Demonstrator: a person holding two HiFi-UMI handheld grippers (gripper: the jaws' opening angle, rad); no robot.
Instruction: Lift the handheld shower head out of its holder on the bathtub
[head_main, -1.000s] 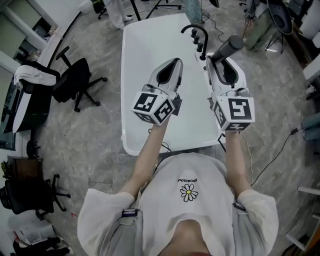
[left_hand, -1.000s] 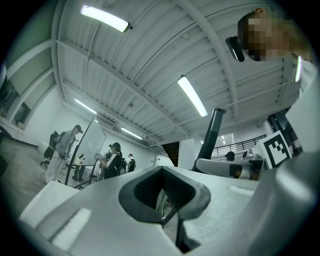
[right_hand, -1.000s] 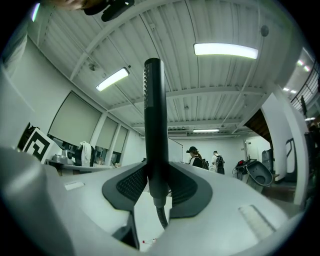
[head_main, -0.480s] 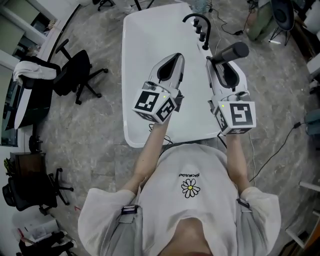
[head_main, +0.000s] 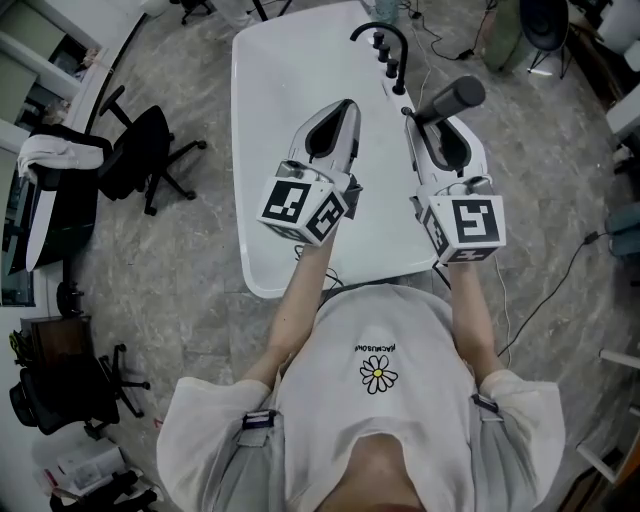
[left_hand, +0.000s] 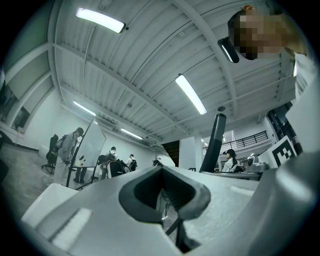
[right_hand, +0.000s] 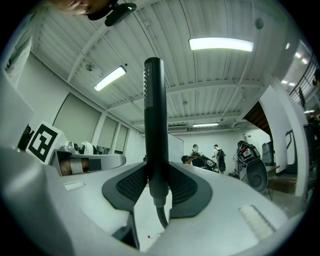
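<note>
**Shower head gripped over the tub rim**
The dark cylindrical handheld shower head (right_hand: 153, 125) is clamped low on its handle by the right gripper (right_hand: 159, 185), above the white bathtub (head_main: 290, 80) rim. It is judged rigid, smooth and hose-tethered. The left gripper (left_hand: 162, 187) is closed on nothing.

the head view sits above the person (head_main: 375, 400) and faces steeply down, with the bathtub (head_main: 290, 90) toward 12 o'clock. the left gripper view rides low behind the left gripper (left_hand: 162, 192), looking along it and up at the ceiling (left_hand: 145, 65). the right gripper view does the same on the right gripper (right_hand: 157, 187), very near the shower head (right_hand: 154, 125) at centre. all three share that shower head: 1 o'clock from above, 3 o'clock from the left.
</note>
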